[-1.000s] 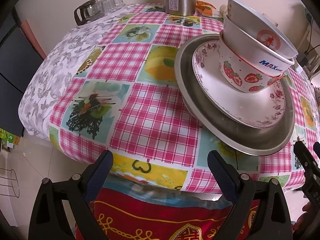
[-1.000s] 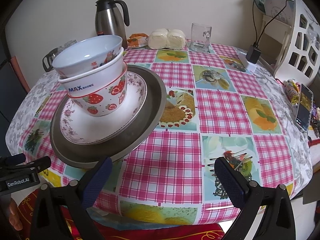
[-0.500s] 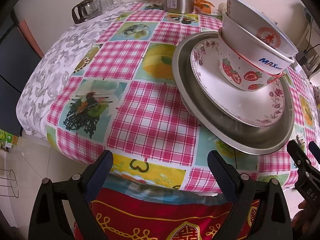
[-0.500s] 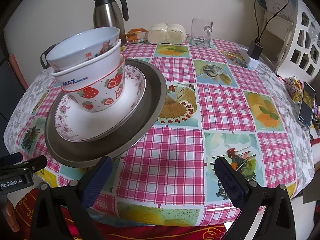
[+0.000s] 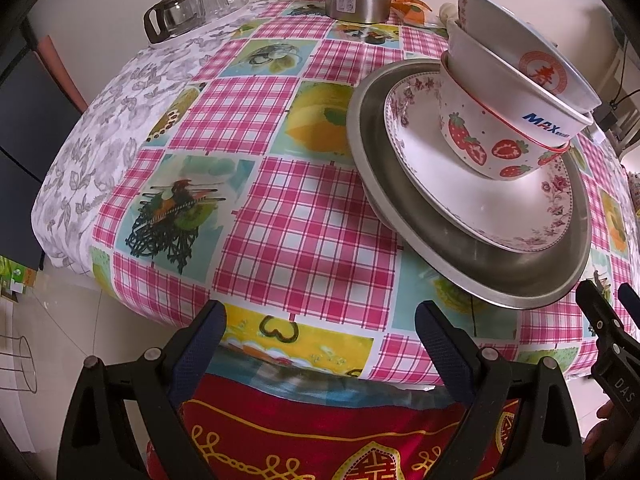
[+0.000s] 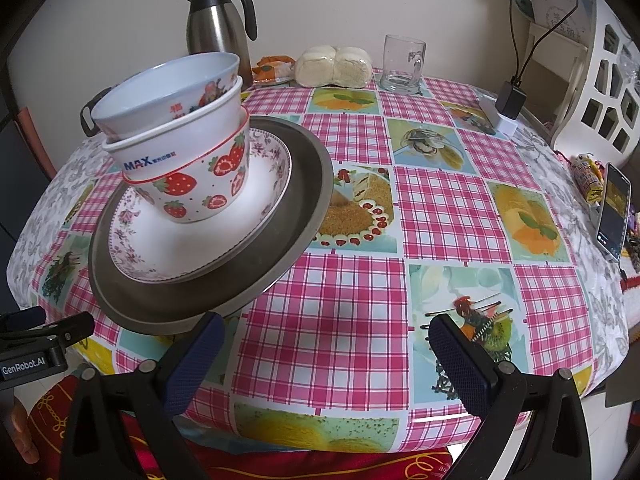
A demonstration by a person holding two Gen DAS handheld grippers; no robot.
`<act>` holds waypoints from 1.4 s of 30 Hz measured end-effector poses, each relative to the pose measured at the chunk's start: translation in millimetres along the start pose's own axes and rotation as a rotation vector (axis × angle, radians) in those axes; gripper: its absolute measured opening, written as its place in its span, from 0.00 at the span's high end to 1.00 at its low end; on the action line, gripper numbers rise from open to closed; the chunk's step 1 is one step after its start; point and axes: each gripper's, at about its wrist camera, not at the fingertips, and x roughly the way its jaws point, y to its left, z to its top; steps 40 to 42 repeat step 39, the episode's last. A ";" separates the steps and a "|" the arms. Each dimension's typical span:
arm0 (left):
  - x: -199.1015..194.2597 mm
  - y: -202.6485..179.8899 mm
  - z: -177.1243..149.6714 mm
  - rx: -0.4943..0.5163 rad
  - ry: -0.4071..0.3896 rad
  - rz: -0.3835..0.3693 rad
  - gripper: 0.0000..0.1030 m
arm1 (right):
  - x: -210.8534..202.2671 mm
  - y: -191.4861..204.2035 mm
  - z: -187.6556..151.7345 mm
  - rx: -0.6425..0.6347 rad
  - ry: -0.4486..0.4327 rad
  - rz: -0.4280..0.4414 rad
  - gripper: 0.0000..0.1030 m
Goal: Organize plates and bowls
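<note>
Because both tools hang at the table's near edge with nothing between their pads, the left gripper and the right gripper each stand spread wide and empty.

Just beyond them, at right of the left view and left of centre in the right view, the crockery sits nested in one pile: a metal plate on the checked tablecloth, a floral plate in it, then a strawberry bowl, a white MAX bowl and a pale printed bowl on top, which leans.

I judge the stack heavy, glazed and slippery, and breakable above the metal; the metal plate's near rim looks the safest hold, kept level.

Farther back, only the right view shows the steel jug whole, the glass mug, buns and a phone; only the left shows the glass pot at upper left.
</note>
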 end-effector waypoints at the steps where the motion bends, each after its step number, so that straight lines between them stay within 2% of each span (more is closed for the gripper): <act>1: 0.0 0.0 0.1 -0.001 0.001 0.000 0.07 | 0.0 0.0 0.0 0.000 0.000 0.000 0.00; 42: 0.2 2.8 0.9 -0.019 -0.002 -0.013 0.07 | 0.6 -1.1 0.5 -0.002 0.001 0.001 0.00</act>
